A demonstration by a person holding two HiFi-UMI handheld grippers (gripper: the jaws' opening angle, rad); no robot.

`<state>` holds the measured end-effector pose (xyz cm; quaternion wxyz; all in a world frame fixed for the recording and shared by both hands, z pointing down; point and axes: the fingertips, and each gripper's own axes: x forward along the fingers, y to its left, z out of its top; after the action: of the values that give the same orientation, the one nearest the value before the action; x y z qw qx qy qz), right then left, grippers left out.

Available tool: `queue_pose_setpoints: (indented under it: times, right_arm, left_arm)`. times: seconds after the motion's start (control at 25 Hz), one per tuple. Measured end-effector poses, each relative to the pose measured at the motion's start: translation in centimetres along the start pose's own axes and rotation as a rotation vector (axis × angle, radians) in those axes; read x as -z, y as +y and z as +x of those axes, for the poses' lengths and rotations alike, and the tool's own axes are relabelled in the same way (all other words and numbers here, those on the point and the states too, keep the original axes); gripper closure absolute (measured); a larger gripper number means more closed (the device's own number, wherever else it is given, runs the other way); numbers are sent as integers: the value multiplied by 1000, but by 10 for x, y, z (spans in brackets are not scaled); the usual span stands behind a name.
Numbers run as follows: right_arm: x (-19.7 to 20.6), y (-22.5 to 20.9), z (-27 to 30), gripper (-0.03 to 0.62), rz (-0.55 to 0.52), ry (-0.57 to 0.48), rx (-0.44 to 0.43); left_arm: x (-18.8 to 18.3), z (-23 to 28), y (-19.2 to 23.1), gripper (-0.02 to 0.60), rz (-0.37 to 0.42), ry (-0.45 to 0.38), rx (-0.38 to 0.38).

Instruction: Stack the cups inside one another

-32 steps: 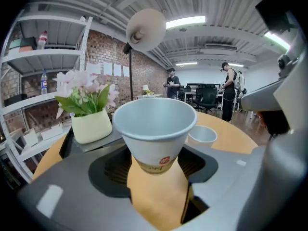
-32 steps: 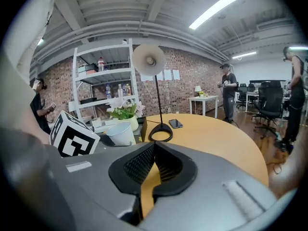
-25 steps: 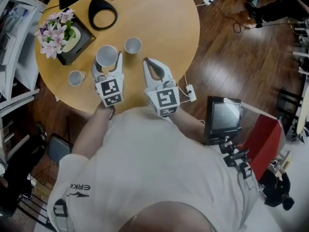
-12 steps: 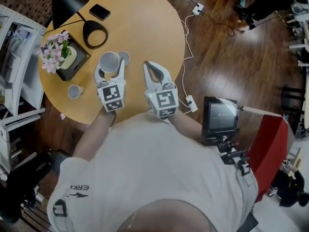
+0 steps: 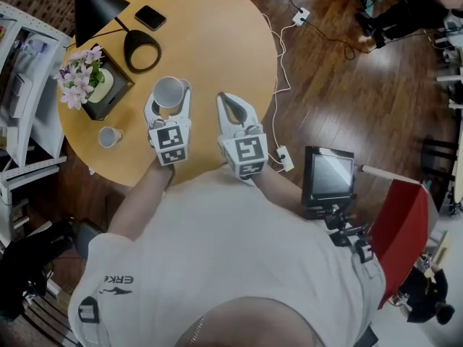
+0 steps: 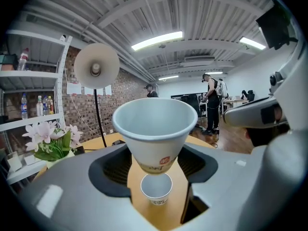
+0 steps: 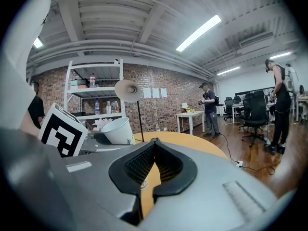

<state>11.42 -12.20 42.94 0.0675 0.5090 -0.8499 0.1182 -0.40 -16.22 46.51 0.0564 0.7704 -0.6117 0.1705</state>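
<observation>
On the round wooden table (image 5: pixel 217 42), my left gripper (image 5: pixel 171 98) is shut on a large white paper cup (image 5: pixel 169 91), upright and lifted off the top. In the left gripper view this cup (image 6: pixel 155 129) hangs between the pads, directly above a smaller white cup (image 6: pixel 156 189) standing on the table. The held cup hides that smaller cup in the head view. Another small cup (image 5: pixel 108 136) stands alone near the table's left edge. My right gripper (image 5: pixel 230 104) hovers just right of the left one, shut and empty (image 7: pixel 153 143). The held cup (image 7: pixel 118 130) shows at its left.
A box of pink flowers (image 5: pixel 87 74) sits left of the held cup. A black lamp (image 5: pixel 94 9) with round base (image 5: pixel 145 49) and a phone (image 5: pixel 150 17) stand behind. The table's near edge is under my wrists. A power strip (image 5: pixel 283 157) and monitor (image 5: pixel 329 176) are on the floor.
Both grippers moved forward over the table and rose a little. The held cup now covers the second cup, which stood uncovered to its right before.
</observation>
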Motion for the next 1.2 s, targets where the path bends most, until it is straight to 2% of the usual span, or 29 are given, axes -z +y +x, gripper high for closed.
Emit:
queue_pose_setpoints:
  times: [0.48, 0.84, 1.2]
  right_arm:
    - [24, -14, 25, 580, 7, 73, -20]
    - [32, -17, 39, 579, 13, 106, -20]
    - [45, -8, 55, 580, 10, 129, -14]
  left_arm:
    - [54, 34, 5, 281, -11, 126, -8]
    - [80, 46, 0, 281, 15, 178, 24]
    - [102, 56, 6, 279, 6, 203, 59]
